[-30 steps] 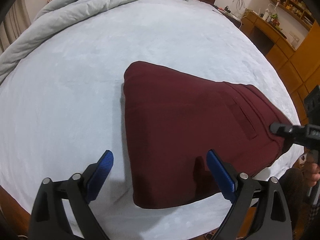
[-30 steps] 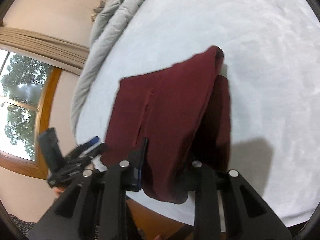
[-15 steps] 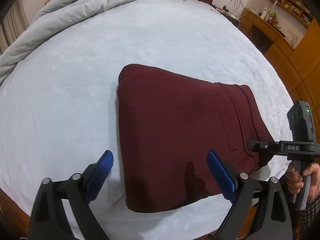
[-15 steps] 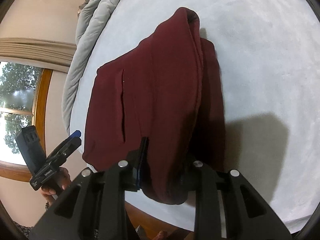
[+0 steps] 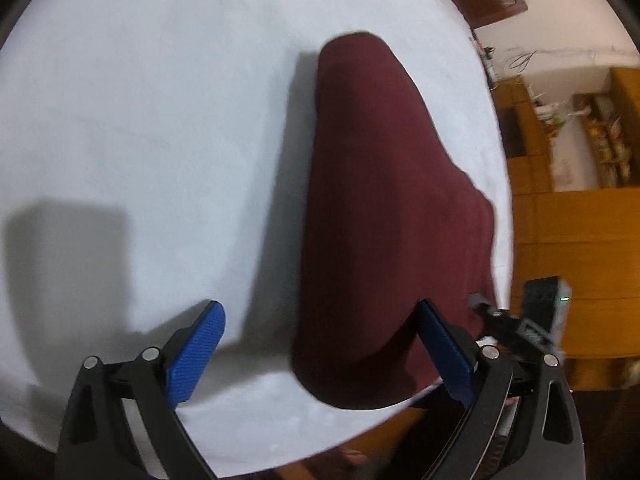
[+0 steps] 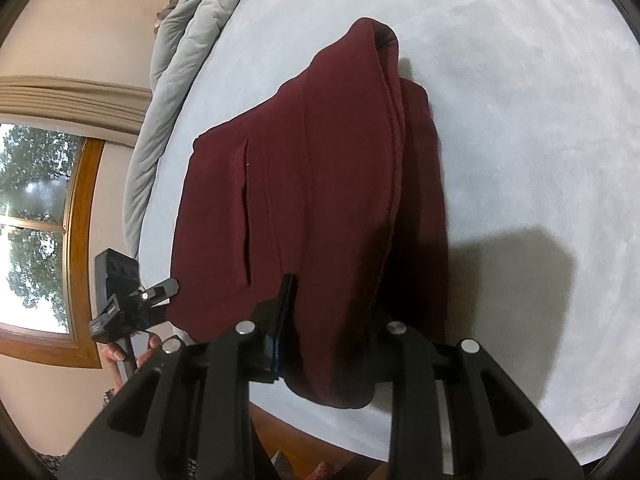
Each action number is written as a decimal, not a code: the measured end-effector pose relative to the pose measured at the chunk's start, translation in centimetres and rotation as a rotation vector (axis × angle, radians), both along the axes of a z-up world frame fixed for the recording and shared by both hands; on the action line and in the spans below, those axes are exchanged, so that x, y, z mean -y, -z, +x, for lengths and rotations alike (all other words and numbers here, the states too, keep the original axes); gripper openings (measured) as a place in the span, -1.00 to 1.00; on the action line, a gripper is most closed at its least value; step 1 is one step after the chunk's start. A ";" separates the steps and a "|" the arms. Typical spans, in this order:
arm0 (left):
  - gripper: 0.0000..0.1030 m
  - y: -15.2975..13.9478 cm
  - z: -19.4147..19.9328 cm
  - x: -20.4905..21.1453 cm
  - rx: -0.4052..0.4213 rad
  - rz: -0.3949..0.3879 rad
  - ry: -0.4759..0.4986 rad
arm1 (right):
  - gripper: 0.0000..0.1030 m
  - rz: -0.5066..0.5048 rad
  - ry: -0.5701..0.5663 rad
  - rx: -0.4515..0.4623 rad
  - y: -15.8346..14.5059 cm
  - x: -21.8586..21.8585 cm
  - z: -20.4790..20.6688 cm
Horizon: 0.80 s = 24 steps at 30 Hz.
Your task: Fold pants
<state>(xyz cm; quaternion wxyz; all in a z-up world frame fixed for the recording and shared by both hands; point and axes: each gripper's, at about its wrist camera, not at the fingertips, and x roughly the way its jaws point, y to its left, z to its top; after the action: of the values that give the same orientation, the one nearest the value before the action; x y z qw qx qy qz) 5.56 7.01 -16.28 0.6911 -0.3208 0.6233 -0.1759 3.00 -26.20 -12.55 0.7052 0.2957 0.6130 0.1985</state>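
the maroon pants [image 6: 320, 184] lie folded into a thick stack on the pale bed sheet [image 6: 520, 80], close to the bed's near edge, with one corner reaching that edge right in front of me. my right gripper [image 6: 332, 320] is pinching that near corner: the fabric bunches between its two fingers and droops a little below them over the near edge. the pocket slit faces up on the top layer, and the folded layers show along the stack's right side in the right wrist view.

my left gripper [image 5: 320, 344] hangs with its blue pads [image 5: 196, 352] spread wide, nothing between them pressed. in its view the pants [image 5: 380, 208] run from between the pads away toward the far side of the bed, one pad over bare sheet [image 5: 140, 120], the other at the near end of the fabric; whether that pad touches the cloth i cannot tell. a grey quilt [image 6: 180, 64] is heaped along the bed's far edge.
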 end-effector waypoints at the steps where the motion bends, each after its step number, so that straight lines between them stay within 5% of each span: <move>1: 0.86 0.4 0.1 0.3 -0.011 -0.033 0.005 | -0.49 0.003 0.002 -0.003 0.0 0.1 0.0; 4: 0.81 1.6 0.2 1.5 -0.060 -0.119 0.017 | -0.49 0.010 0.004 -0.016 0.0 0.3 0.2; 6: 0.55 2.4 0.0 2.5 -0.089 -0.159 0.015 | -0.49 0.005 0.001 -0.017 -0.2 0.3 0.3; 10: 0.25 1.6 -0.5 2.9 -0.063 -0.101 0.000 | -0.55 0.021 -0.007 0.000 -1.9 0.6 0.5; 15: 0.31 -0.8 -0.6 3.8 -0.008 -0.054 0.022 | -0.57 -0.057 -0.030 0.102 -5.9 0.9 0.2; 18: 0.40 0.2 -0.1 4.4 -0.027 -0.008 0.041 | -0.57 -0.180 -0.066 0.053 -3.8 0.5 0.2; 21: 0.43 1.8 0.3 4.2 -0.051 -0.004 0.040 | -0.51 -0.115 -0.036 -0.003 -0.4 1.0 0.4; 24: 0.43 1.2 0.4 3.5 -0.056 -0.037 0.028 | -0.36 -0.080 -0.043 0.026 -0.9 1.3 0.4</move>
<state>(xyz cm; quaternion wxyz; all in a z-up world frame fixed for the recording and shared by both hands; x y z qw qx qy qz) 5.95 3.55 -17.50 0.6649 -0.3297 0.6433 -0.1880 3.36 -27.49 -11.64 0.7201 0.2512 0.6175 0.1927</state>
